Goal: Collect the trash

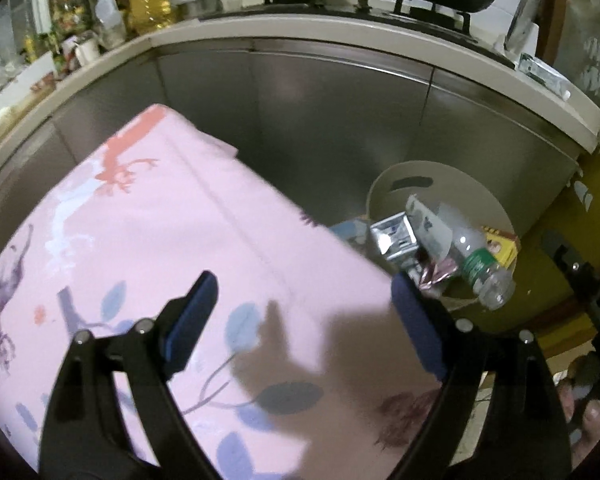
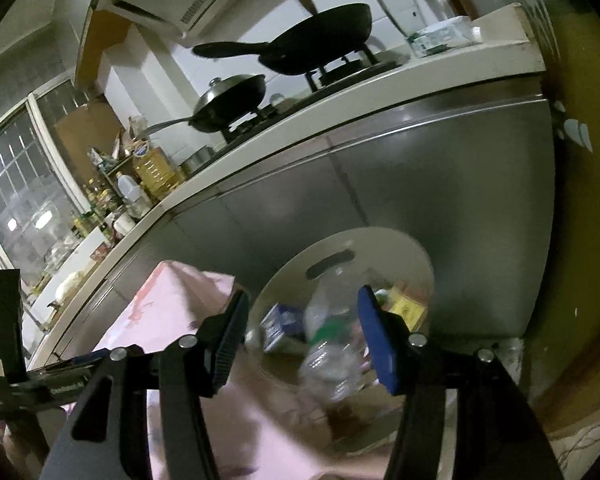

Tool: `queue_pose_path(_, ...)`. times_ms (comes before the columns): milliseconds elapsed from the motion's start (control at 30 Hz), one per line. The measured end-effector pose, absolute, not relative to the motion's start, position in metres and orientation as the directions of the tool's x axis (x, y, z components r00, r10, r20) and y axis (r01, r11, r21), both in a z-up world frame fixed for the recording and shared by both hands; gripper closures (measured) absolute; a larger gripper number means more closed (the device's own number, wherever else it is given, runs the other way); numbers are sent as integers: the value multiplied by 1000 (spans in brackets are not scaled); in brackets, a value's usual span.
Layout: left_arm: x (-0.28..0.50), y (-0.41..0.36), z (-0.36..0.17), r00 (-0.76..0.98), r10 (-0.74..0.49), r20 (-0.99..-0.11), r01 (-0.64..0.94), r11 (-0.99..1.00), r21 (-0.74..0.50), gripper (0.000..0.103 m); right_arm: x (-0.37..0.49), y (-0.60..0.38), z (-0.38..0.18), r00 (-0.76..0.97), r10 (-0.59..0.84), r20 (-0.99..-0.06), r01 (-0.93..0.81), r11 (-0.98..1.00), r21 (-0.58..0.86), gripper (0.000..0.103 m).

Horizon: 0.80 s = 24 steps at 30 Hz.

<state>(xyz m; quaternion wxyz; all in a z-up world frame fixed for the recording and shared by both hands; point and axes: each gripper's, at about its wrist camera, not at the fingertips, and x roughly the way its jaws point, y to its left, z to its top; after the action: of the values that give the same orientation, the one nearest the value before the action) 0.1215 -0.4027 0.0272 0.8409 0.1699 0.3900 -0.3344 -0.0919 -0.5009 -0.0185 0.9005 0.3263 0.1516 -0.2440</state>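
Note:
A beige round bin (image 1: 396,176) stands on the floor against the steel cabinets, right of the pink table. It holds a clear plastic bottle with a green label (image 1: 476,260), a silver carton (image 1: 394,236), a yellow packet (image 1: 502,246) and a shiny pink wrapper (image 1: 438,274). My left gripper (image 1: 304,312) is open and empty above the pink cloth. My right gripper (image 2: 300,320) is open and empty above the bin (image 2: 380,248); the bottle (image 2: 328,344) shows blurred between its fingers, apart from them.
A table under a pink patterned cloth (image 1: 140,220) fills the left. Steel cabinet fronts (image 1: 320,112) run behind under a cream counter (image 2: 340,92) with pans on a stove, oil bottles and jars. A yellow wall (image 2: 580,220) stands at right.

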Motion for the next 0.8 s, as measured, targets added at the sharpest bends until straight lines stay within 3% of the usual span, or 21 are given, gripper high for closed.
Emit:
queue_pose_path(533,89,-276,53,643,-366,-673,568,817,98,18,-76,-386,17,862,-248,-443,458,755,470,49)
queue_pose_path(633,84,-253,57,675,-352,-649,538,837,105,13,-73,-365,21,860,-242,-449,454,763,460,49)
queue_pose_path(800,81,-229,60,709,-329,-624,504,855,124,12,-67,-335,23,855,-236,-463,455,771,446,45)
